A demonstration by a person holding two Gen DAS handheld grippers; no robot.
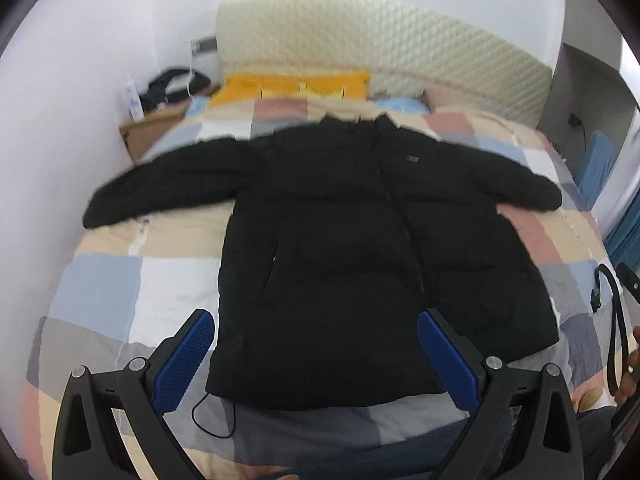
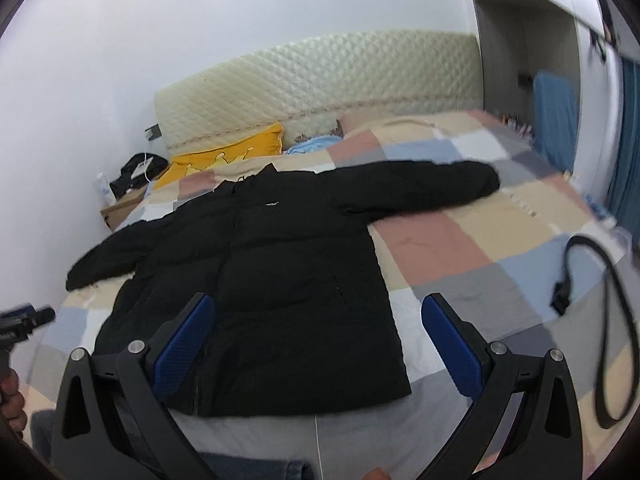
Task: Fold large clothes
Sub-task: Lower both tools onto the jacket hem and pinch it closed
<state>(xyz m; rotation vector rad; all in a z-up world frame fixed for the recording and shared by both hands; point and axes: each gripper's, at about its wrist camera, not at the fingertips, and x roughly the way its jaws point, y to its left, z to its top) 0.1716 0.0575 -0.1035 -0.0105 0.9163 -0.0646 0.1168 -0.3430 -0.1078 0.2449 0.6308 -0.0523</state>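
Because a fold needs a flat start, the jacket (image 1: 360,248) lies front-up on the bed (image 1: 120,280), zip closed down the middle, both sleeves spread out to the sides and the collar toward the headboard (image 1: 380,40). Its hem sits nearest the person, which puts both lower corners within easy reach. Nothing is folded yet, so I judge the task at its very start.

Both claws hang above the hem and touch nothing. The left gripper (image 1: 316,360) is released, its blue pads wide apart, framing the lower left of the jacket. The right gripper (image 2: 316,352) is likewise released, set over the lower right corner in its own view.

Black and matte, the jacket looks padded, with faint horizontal quilting and a small pale logo on the chest; it should be bulky and springy, so folds may puff back up. A thin black cord (image 1: 212,416) loops out from the hem at the left. Checked in pink, blue, grey, cream and white, the bed cover looks soft and slightly wrinkled. The headboard is cream with diamond quilting, and a yellow pillow (image 1: 292,84) rests below it.
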